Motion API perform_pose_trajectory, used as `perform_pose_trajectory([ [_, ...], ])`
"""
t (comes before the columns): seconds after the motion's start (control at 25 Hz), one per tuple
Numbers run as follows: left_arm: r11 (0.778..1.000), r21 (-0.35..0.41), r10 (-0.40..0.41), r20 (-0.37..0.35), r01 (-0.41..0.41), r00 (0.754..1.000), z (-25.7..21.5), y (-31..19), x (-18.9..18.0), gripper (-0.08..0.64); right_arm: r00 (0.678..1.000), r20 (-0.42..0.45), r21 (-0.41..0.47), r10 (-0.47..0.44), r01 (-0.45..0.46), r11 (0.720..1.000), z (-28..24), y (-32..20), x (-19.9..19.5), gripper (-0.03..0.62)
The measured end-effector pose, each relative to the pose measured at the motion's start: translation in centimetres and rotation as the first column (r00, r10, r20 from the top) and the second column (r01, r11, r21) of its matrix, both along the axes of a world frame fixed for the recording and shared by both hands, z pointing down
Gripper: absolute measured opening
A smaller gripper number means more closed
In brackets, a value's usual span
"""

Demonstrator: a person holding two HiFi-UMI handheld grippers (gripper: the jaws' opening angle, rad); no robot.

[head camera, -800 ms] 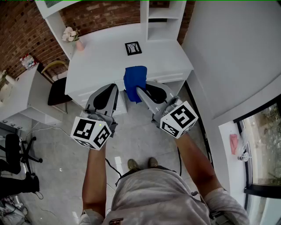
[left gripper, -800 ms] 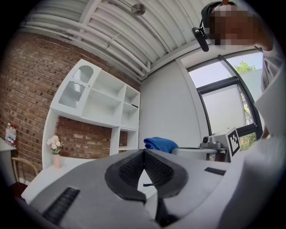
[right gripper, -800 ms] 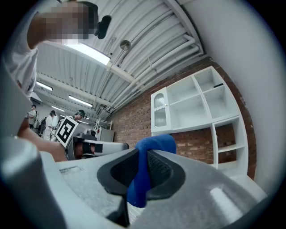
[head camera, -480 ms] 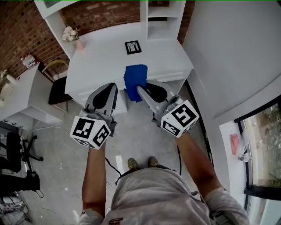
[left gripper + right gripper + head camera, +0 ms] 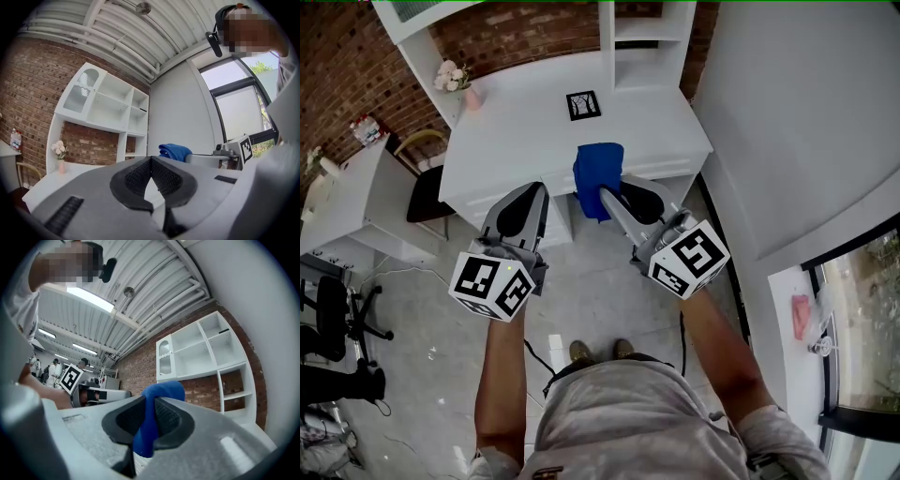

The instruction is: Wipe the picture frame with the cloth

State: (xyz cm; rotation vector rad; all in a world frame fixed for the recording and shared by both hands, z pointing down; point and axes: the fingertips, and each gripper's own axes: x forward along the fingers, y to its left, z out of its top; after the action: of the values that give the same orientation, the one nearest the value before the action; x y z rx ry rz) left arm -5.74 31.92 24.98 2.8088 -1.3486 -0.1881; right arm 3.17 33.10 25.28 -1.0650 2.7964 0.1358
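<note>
Right hand-held gripper (image 5: 606,193) clamps blue fabric cloth (image 5: 598,172), ready for wiping. Small black picture frame (image 5: 584,104) upper centre on white table (image 5: 516,127). Left hand-held gripper (image 5: 531,193) closed, empty.

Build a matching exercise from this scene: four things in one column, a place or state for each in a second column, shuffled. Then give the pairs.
Things
1. cloth
2. picture frame
3. left claw
4. flower vase

Places or states
A. shut, with nothing in it
B. lying flat towards the back of the desk
C. standing at the desk's far left corner
D. pinched in the right claw

Pairs: 1-D, 2-B, 3-A, 4-C
</note>
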Motion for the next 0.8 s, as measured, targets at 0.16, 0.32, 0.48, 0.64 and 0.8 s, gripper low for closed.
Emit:
perform_pose_trajectory([
  [0.16,1.0,-0.008,-0.024,-0.008,0.024,1.0,0.4,0.1,1.1,0.0,1.0,0.0,-0.005,0.002,-0.002,1.0,0.5,0.2,2.1,0.044],
  [0.32,0.999,-0.006,-0.038,0.003,0.038,0.999,0.6,0.1,2.2,0.0,1.0,-0.008,0.01,0.007,-0.007,1.0,0.5,0.3,4.0,0.044],
  [0.48,0.999,-0.004,-0.043,0.016,0.043,0.999,0.5,-0.2,3.1,0.0,1.0,-0.004,0.012,0.009,-0.009,1.0,0.5,-0.2,5.4,0.044],
  [0.64,0.999,-0.002,-0.047,0.02,0.047,0.999,0.3,-0.8,3.3,0.0,1.0,-0.003,0.012,0.006,-0.006,1.0,0.5,-0.6,5.8,0.044],
  [0.8,0.999,0.007,-0.051,0.012,0.051,0.999,0.2,-2.6,2.8,0.0,1.0,-0.016,0.012,0.005,-0.005,1.0,0.8,-1.9,5.5,0.044],
])
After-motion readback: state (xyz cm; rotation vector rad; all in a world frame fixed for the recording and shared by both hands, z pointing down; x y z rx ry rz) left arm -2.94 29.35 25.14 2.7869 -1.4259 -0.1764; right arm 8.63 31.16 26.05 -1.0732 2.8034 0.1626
